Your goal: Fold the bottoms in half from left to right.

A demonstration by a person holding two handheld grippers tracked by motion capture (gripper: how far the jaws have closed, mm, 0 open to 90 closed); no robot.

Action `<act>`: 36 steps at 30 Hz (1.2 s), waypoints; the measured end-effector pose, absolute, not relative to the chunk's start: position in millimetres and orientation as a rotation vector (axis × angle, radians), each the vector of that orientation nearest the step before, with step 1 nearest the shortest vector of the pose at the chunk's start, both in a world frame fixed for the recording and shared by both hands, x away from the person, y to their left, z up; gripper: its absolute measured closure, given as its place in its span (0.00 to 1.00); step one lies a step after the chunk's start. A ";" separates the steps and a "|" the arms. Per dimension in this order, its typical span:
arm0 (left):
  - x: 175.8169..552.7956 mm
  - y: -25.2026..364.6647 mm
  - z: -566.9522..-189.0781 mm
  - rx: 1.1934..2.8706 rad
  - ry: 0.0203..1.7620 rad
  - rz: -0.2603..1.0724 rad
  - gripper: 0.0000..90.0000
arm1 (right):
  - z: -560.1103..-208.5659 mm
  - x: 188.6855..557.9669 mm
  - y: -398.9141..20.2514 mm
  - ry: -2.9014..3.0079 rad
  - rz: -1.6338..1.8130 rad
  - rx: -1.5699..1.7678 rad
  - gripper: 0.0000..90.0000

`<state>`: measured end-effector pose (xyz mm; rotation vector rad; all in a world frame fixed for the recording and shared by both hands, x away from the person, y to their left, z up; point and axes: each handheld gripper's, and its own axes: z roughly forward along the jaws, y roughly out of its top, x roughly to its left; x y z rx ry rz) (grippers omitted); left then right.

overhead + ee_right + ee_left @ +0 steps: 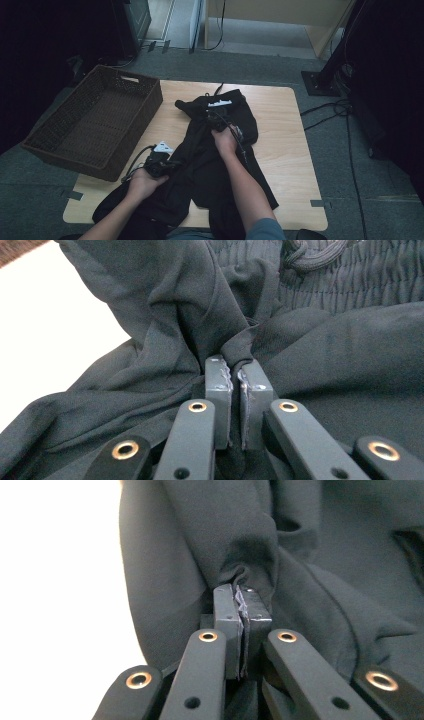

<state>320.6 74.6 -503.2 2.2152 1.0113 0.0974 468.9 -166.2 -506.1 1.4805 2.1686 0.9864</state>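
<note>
While the black pants [200, 160] are spread across the middle of the table [280, 150], a fold is pinched tight by the left gripper [165, 165] at lower left; farther up, another is clamped by the right gripper [216, 120]. Upper left, a wicker basket [95, 120] is parked.

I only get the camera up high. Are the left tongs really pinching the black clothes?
Observer: Yes. The left tongs are shut on a fold of the black clothes.
Operator: And the other ones?
Observer: The right tongs pinch a fold too, just below a gathered stretchy waistband.
Operator: Is there a string on it?
Observer: Yes, a dark cord lies on the waistband near the top of the right gripper view.
</note>
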 end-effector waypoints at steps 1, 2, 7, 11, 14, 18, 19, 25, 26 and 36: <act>321.0 81.3 -502.6 2.213 1.030 0.108 0.99 | -506.3 470.1 -159.7 2.167 0.993 1.480 0.94; 321.4 87.8 -501.9 2.214 1.049 0.119 0.99 | -506.5 471.3 -153.2 2.165 1.003 1.483 0.94; 322.5 107.1 -501.9 2.166 1.124 0.103 0.99 | -507.7 473.2 -124.4 2.168 1.031 1.465 0.95; 317.7 109.3 -484.8 2.089 1.080 0.095 0.99 | -489.8 473.7 -119.4 2.164 1.137 1.448 0.96; 312.8 102.9 -459.6 2.031 1.014 0.093 1.00 | -460.9 471.1 -119.1 2.161 1.215 1.368 0.96; 303.3 84.0 -421.1 1.958 0.898 0.097 1.00 | -419.7 466.2 -128.4 2.122 1.341 1.284 0.96; 300.4 78.0 -412.7 1.938 0.861 0.087 1.00 | -410.5 464.3 -134.9 2.097 1.387 1.273 0.96; 287.7 26.7 -407.9 1.897 0.734 -0.013 0.98 | -396.0 459.2 -208.5 1.907 1.483 1.353 0.95; 288.0 18.4 -413.7 1.909 0.741 -0.010 0.98 | -402.9 460.7 -223.3 1.888 1.474 1.404 0.95; 319.5 10.6 -447.8 2.016 0.847 -0.068 0.75 | -475.1 457.6 -296.0 1.823 1.263 1.720 0.74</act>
